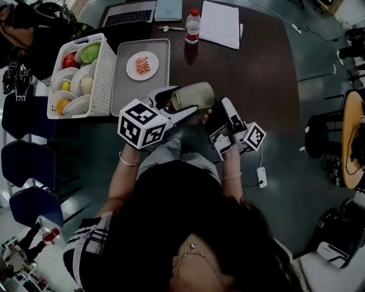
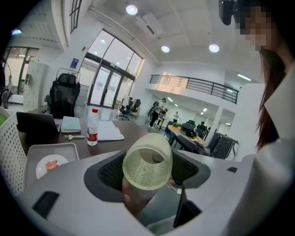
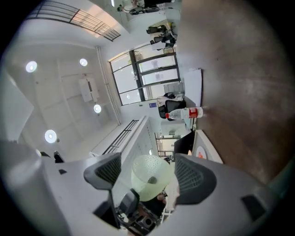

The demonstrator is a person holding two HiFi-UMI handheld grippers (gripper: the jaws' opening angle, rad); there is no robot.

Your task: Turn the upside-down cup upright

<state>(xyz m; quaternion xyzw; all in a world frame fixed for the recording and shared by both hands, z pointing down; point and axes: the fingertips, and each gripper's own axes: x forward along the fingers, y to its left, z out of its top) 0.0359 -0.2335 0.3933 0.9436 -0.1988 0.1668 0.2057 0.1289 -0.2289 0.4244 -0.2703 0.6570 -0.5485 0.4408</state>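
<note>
A pale green, translucent cup (image 1: 194,96) lies on its side in the air over the near edge of the brown table (image 1: 259,74). My left gripper (image 1: 183,104) is shut on it, one jaw on each side of its wall. In the left gripper view the cup (image 2: 146,161) fills the gap between the dark pads (image 2: 112,171), with its dotted round end towards the camera. My right gripper (image 1: 219,117) is just right of the cup and points at it. In the right gripper view the cup (image 3: 150,177) shows end-on between the spread jaws, touching neither.
A grey tray (image 1: 126,85) with a small plate of food (image 1: 142,65) lies at the back left, beside a white basket (image 1: 105,74) of bowls and fruit. A water bottle (image 1: 193,27), papers (image 1: 221,24) and a laptop (image 1: 130,12) stand at the far edge. Blue chairs (image 1: 25,162) are on the left.
</note>
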